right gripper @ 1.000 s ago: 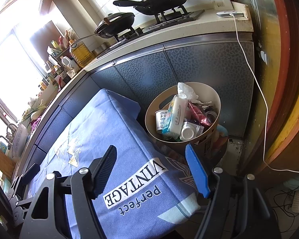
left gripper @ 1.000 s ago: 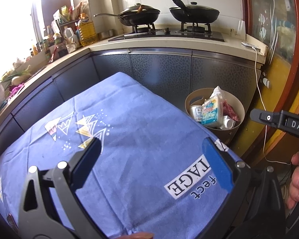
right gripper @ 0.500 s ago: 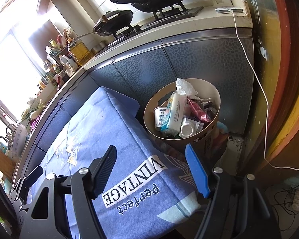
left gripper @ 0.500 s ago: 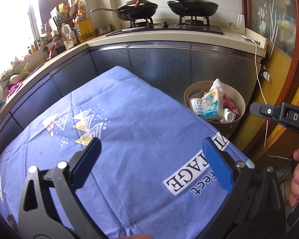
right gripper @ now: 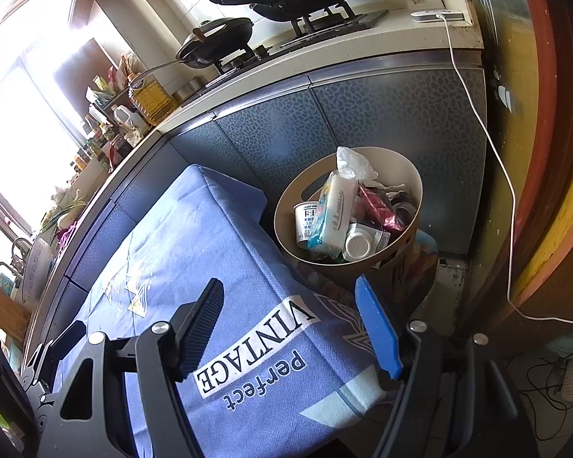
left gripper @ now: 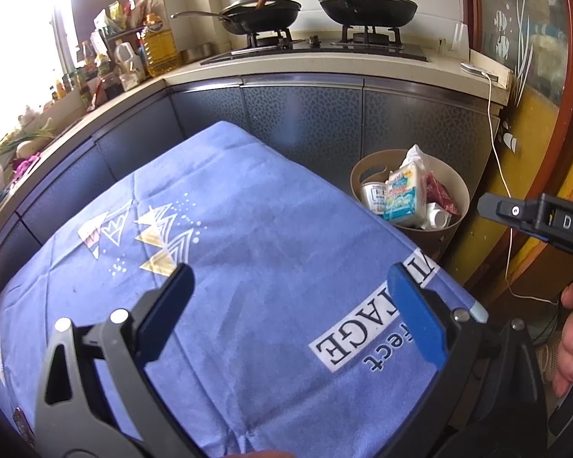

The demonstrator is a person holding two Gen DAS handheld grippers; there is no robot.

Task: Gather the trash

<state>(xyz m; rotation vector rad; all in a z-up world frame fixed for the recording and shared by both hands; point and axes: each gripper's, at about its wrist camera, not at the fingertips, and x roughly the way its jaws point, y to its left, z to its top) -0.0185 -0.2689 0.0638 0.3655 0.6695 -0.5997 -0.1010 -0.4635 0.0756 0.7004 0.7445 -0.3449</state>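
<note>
Both tools stand with fingers spread wide and nothing between them: the left tool (left gripper: pixel 286 301) hovers over the blue tablecloth (left gripper: pixel 248 252), the right tool (right gripper: pixel 290 324) over the cloth's near corner bearing the "VINTAGE perfect" print (right gripper: pixel 256 351). The cloth-covered surface carries no loose items in either view.

Edges: the cloth's far edge drops off just before the grey-fronted cabinets (right gripper: pixel 324 126), and its right edge falls away beside the trash bin (right gripper: pixel 408 179). A narrow gap separates cloth from cabinets. A white cable (right gripper: pixel 489 145) hangs from the counter (left gripper: pixel 363 65) down the right side, near the bin.

Trash lies inside the round tan bin, which sits on the floor against the cabinets, ahead and to the right of both tools and apart from them. Visible in it: a tissue pack (right gripper: pixel 334 213) standing on end, a white cup (right gripper: pixel 305 219), a red wrapper (right gripper: pixel 378 210), a small white bottle (right gripper: pixel 359 244), crumpled white plastic (right gripper: pixel 353 162).
</note>
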